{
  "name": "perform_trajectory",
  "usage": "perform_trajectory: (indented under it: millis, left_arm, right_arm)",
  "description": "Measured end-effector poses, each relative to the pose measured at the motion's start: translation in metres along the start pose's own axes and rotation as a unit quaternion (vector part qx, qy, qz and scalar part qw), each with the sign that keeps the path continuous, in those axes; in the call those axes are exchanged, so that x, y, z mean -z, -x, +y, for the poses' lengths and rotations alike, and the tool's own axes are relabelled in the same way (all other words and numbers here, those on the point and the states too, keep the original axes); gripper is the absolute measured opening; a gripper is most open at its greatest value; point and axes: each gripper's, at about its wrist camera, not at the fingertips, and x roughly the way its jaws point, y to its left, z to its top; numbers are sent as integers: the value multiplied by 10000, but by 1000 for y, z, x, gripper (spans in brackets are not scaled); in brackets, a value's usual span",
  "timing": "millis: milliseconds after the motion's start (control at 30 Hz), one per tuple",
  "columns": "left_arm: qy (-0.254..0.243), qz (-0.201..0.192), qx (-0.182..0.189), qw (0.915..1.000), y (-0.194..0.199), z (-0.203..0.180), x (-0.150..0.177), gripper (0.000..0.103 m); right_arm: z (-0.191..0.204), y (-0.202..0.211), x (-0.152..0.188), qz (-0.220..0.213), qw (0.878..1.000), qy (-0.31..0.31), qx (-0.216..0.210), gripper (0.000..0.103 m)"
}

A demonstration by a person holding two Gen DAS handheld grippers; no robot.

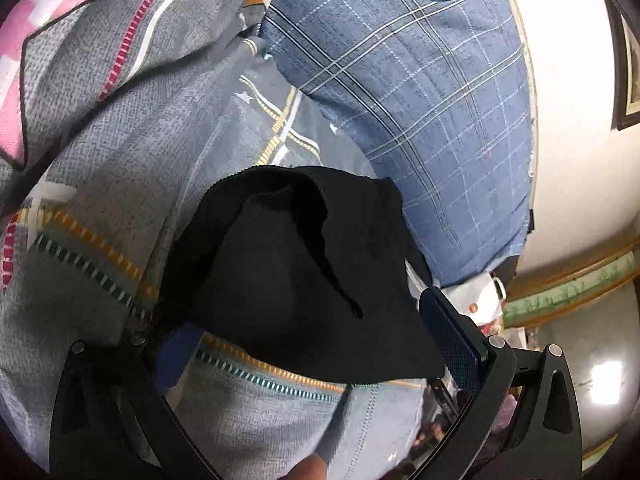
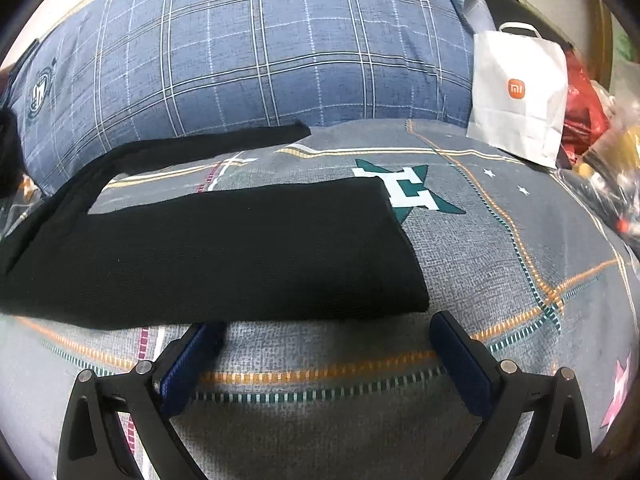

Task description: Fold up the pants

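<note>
Bedsheet (image 2: 500, 264) under both wide-open hand-held grippers; left (image 1: 316, 344) beneath pants (image 1: 304, 272).

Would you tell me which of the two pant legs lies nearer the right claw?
The wide front leg, directly before the right claw; the narrow leg lies farther, by the blue pillow.

The bed (image 2: 500, 280), under a grey patterned sheet, carries black pants (image 2: 220, 256), a blue plaid pillow (image 2: 260, 48) and a white paper bag (image 2: 520, 92) toward its far edge.
</note>
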Motion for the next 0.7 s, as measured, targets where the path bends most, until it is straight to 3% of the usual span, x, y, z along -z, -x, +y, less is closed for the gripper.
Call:
perform_trajectory:
  millis: [233, 333, 433, 500, 533, 600, 633, 700]
  left_arm:
    - [97, 40, -107, 9999, 1, -1, -1, 101]
    - [277, 23, -466, 9985, 1, -7, 2, 84]
    - [246, -106, -826, 9962, -4, -17, 7, 77]
    - [-7, -281, -1036, 9942, -5, -26, 11, 76]
    - [-177, -376, -1116, 9929, -4, -32, 13, 73]
    - [-386, -548, -1146, 9912, 1, -37, 15, 63]
    - [-492, -654, -1159, 9899, 4, -40, 15, 56]
    - [-588, -699, -1182, 9888, 4, -41, 16, 44]
  right_arm:
    - [-1, -4, -6, 172, 9998, 48, -23, 103]
    - [-5, -3, -11, 525, 9985, 13, -172, 103]
    - [-22, 9, -8, 589, 9946, -471, -719, 103]
    - [-45, 16, -6, 549, 9818, -1268, -1304, 103]
    - [-59, 19, -4, 485, 9691, -1777, -1643, 103]
    - [-92, 20, 5, 235, 9219, -3001, -2438, 103]
    - [-109, 18, 13, 72, 8869, -3660, -2818, 103]
    - [-126, 12, 23, -92, 8378, -4410, -3216, 102]
